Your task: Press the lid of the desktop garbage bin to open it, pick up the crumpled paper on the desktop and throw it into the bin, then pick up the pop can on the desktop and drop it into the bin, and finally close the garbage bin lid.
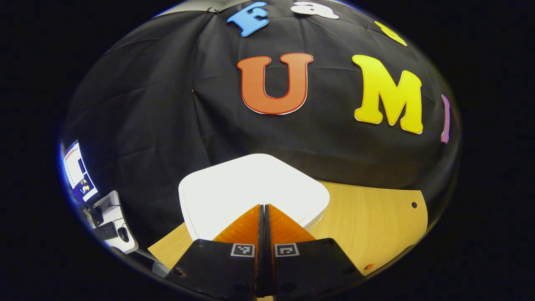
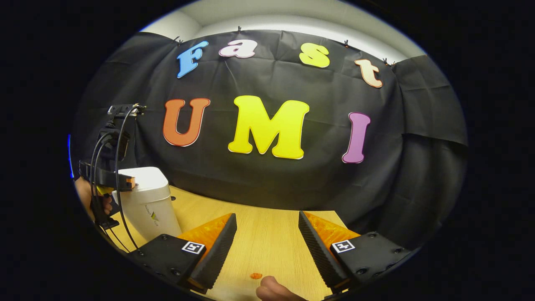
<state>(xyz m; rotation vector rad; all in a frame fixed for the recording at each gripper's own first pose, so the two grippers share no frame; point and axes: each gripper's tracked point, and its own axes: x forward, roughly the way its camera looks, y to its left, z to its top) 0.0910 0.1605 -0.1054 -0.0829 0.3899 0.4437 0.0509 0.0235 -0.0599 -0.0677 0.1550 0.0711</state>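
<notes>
Your left claw point(image 1: 264, 209) is closed on nothing, tips poised over the bin point(image 1: 250, 188) lid point(image 1: 234, 184), which looks down. This reads as a lid press, opening or closing. Your right claw point(image 2: 267, 234) hangs open above the bare tabletop point(image 2: 267, 246). Next, push straight down on the lid.

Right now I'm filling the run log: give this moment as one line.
left claw: shut, over bin lid | lid: closed | right claw: open, empty, above table
</notes>
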